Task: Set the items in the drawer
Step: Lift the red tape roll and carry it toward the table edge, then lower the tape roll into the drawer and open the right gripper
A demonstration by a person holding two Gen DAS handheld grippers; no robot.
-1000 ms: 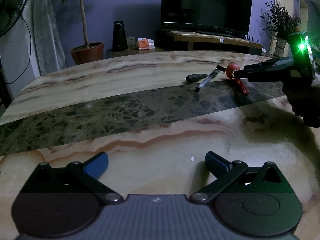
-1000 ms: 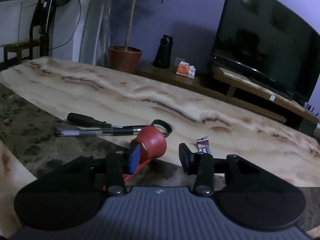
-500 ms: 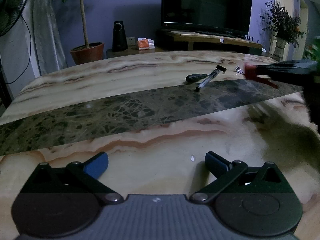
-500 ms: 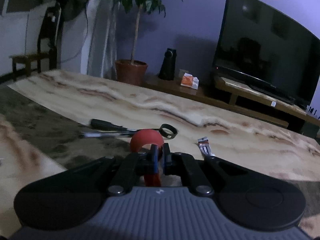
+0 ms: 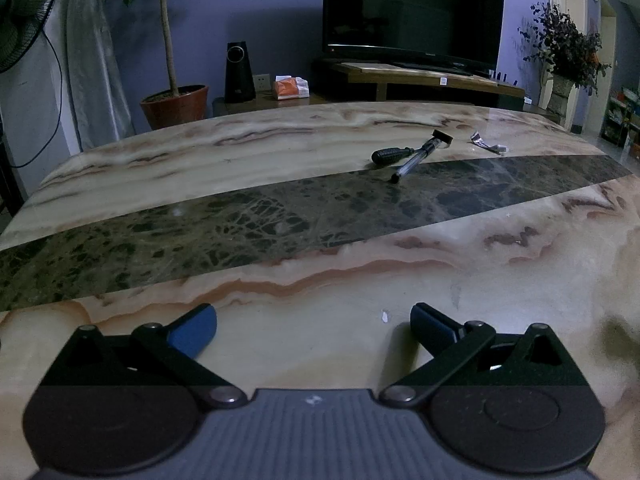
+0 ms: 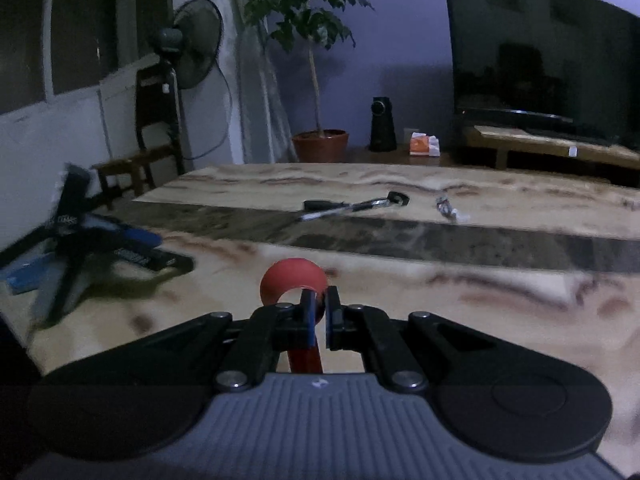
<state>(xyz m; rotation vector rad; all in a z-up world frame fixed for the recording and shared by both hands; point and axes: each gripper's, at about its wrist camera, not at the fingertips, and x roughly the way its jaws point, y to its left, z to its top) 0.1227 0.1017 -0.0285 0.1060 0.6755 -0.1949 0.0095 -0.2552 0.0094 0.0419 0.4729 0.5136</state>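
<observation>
Right claw: my right gripper [image 6: 319, 312], low centre of its view, is clamped on a red-handled tool [image 6: 294, 280]; only the red loop above my pads and a red strip below them show, the rest hidden under my body.
Left claw: my left gripper [image 5: 314, 322] hangs released at the bottom of its frame, nothing between the blue pads [image 5: 192, 330].
Table: marble top [image 5: 280, 288] with a dark band across mid-frame.
Mid-distance: black-handled screwdriver [image 5: 390, 155] and clear pen [image 5: 416, 160] lie touching, upper right; beside them a small crumpled wrapper [image 5: 486, 144], too small to read.
Left edge: blurred dark and blue shape [image 6: 92, 248] in my right view, unidentifiable.
Far: television [image 5: 412, 8], cut off by the top edge.
Drawer: in neither view.
</observation>
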